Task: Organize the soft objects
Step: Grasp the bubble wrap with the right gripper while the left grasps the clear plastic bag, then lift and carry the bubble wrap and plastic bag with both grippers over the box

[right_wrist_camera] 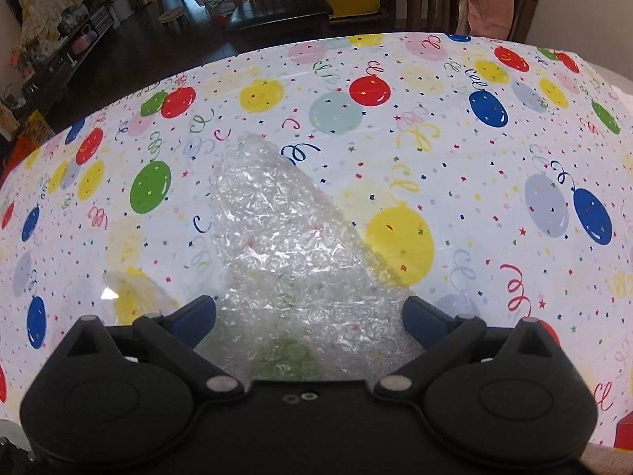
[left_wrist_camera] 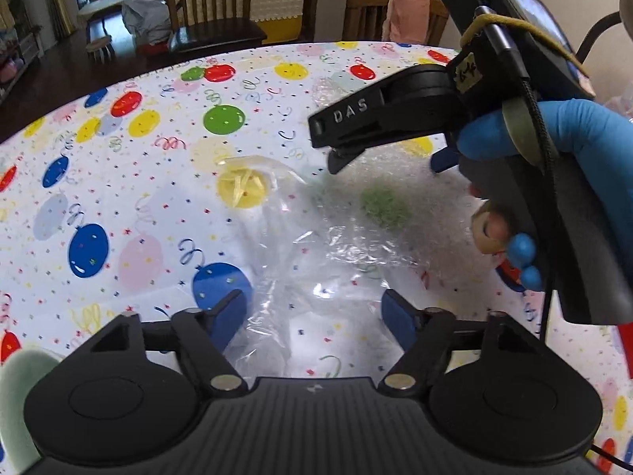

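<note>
Evidently the step in hand is a two-handed pick-up of the bubble wrap (right_wrist_camera: 285, 245), which lies flat on the desk (right_wrist_camera: 494, 150) under its balloon-print cloth; a clear bag (left_wrist_camera: 277, 261) lies touching the wrap's edge, overlapping it on the side toward the left gripper (left_wrist_camera: 314, 316).

That gripper hangs low over the bag, fingers (left_wrist_camera: 229, 312) parted with the crinkled film between them but neither pad pressing on it, as far as the left view shows; so nothing is held there yet. The right gripper (right_wrist_camera: 308, 320), carried in a blue-gloved hand (left_wrist_camera: 554, 134), sits over the near end of the wrap, fingers (right_wrist_camera: 423, 320) wide apart and straddling the sheet; again the pads stand clear of it.

My reading: both tools are set for a grasp, one on each soft sheet, and neither has closed. The next move calls for lowering each pair of fingers until the film bunches between the pads, then closing firmly; thin plastic slips and lies flat, so a pinch taken too high would likely catch nothing. Lifting the wrap may also drag the bag where the two overlap.
</note>
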`<action>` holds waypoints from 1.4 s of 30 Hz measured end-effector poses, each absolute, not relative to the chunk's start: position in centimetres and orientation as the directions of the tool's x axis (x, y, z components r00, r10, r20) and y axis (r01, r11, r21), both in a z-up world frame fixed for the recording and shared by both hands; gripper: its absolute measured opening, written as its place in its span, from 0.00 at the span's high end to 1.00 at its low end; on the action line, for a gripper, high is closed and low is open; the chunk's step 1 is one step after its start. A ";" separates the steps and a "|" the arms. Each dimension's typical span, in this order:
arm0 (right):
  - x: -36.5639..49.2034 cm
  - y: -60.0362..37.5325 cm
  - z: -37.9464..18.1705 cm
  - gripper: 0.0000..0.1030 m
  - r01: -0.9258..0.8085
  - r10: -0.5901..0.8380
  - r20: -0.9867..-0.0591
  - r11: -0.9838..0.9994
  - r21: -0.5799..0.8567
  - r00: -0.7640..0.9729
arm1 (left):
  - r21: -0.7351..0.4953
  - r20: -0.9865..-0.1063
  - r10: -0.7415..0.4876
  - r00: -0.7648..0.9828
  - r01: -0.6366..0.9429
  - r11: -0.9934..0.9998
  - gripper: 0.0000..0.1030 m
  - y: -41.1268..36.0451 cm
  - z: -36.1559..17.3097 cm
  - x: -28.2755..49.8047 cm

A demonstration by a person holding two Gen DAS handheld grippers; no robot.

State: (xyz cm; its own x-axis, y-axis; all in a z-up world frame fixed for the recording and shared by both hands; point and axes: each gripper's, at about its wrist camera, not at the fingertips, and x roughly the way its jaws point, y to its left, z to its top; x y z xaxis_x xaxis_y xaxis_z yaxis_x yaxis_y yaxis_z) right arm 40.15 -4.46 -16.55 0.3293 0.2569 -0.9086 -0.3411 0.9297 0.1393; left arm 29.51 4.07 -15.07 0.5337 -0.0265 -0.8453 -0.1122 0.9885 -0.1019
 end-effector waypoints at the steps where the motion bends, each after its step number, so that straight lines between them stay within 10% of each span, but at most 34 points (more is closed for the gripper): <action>1: 40.0 -4.3 -16.6 0.04 -0.352 0.246 -0.910 0.928 0.122 0.333 | -0.087 -0.846 -0.012 0.533 -0.115 0.990 0.34 4.0 -15.1 29.6; 8: 38.9 -3.9 -16.5 0.20 -0.394 0.198 -0.904 0.918 0.035 0.380 | -0.045 -0.837 0.025 0.547 -0.114 0.992 0.60 4.4 -15.3 29.4; 16: 38.1 -4.0 -15.4 0.79 -0.393 0.222 -0.893 0.918 0.056 0.391 | -0.066 -0.828 0.042 0.559 -0.171 0.983 0.71 5.6 -15.4 29.0; 42: 29.7 -8.5 -2.0 0.85 -0.479 0.480 -0.761 0.840 0.255 0.437 | -0.180 -0.759 -0.012 0.651 -0.191 0.965 0.73 7.3 -9.3 25.4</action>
State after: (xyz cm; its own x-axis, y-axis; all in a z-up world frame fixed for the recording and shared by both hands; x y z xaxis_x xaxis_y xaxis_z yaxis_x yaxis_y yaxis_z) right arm 29.66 -8.46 -1.98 0.4367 0.4801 -0.7607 -0.4792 0.8399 0.2550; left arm 25.42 7.27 -9.31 0.6510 -0.0124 -0.7590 -0.1909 0.9650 -0.1795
